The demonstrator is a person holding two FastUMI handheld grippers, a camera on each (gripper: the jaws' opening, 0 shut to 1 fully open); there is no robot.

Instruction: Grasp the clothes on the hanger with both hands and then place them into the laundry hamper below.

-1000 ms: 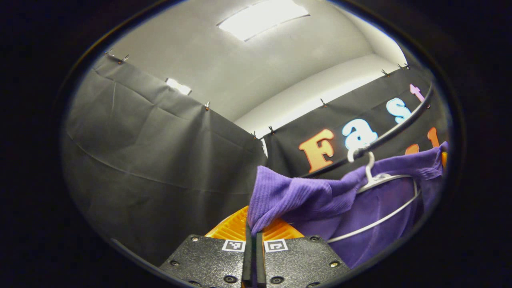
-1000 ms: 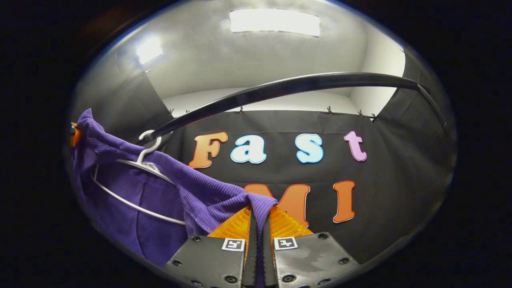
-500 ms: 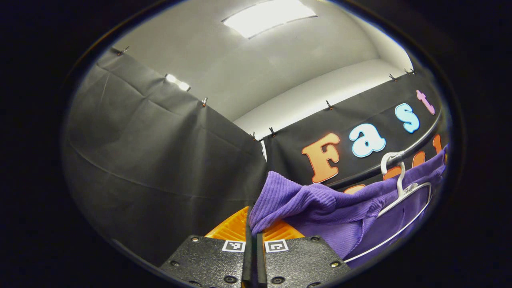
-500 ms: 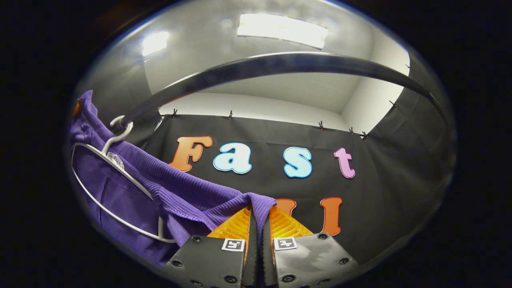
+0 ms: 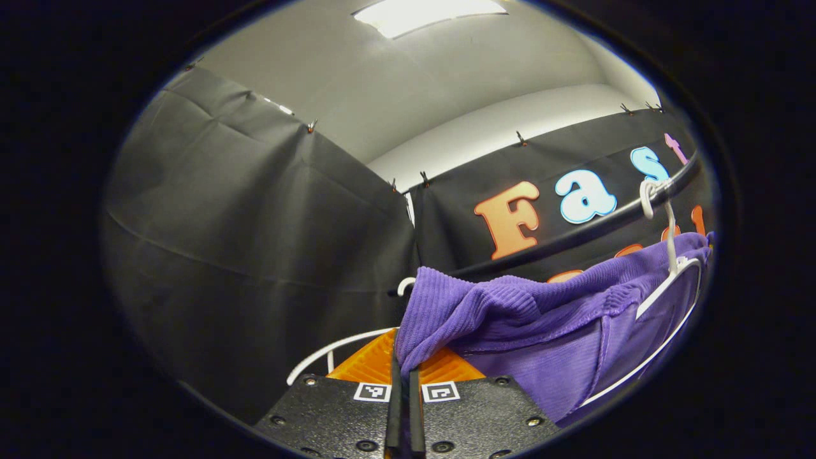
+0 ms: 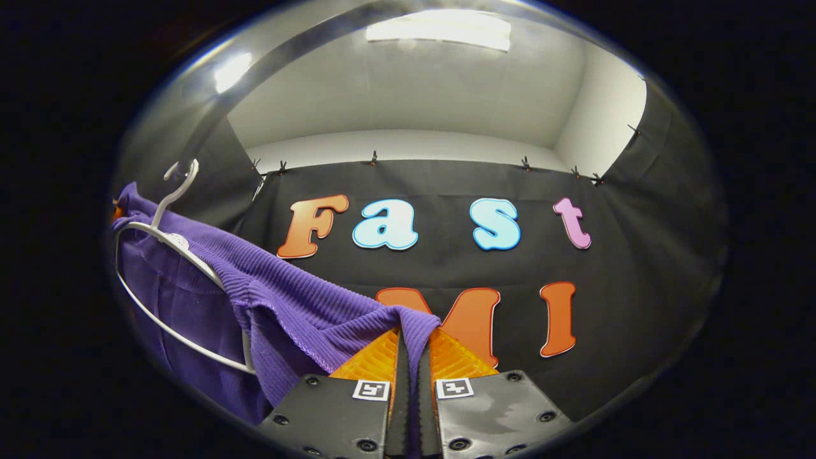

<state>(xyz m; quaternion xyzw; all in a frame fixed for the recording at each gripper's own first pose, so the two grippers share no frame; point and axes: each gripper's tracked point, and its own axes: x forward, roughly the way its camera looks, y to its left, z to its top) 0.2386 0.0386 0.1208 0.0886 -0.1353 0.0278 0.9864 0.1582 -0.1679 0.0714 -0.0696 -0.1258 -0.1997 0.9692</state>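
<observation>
Clothes [image 5: 542,319], purple ribbed knit, are draping off the white hanger [image 6: 182,255] under the rail [image 5: 574,233], with left gripper [image 5: 403,373] and right gripper [image 6: 413,357] each pinching a hem, so both should be pulling evenly downward to slip fabric free.

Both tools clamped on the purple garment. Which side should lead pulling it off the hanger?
Probably right. The right tool grips the purple garment with the white hanger arm already bared beside it. At the left tool, cloth bunches and another hanger sits close.
</observation>
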